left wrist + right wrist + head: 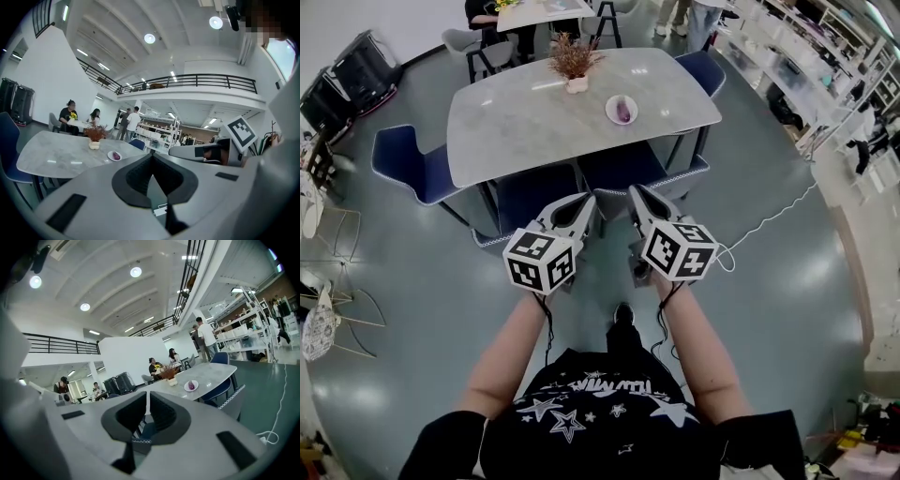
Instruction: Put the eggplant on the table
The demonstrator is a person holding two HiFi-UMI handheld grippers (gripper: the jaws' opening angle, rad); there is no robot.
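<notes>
Eggplant (623, 111) plated | left hand-held gripper (588, 200), right hand-held gripper (635, 191): seemingly closed, empty

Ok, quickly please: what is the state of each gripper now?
Left gripper: closed, holding nothing.
Right gripper: closed or very nearly so, holding nothing.

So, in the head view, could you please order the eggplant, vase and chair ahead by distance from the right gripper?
1. Blue chair, tucked under the table's near edge.
2. Eggplant, on its plate, mid-table.
3. Vase, near the far edge.
</notes>
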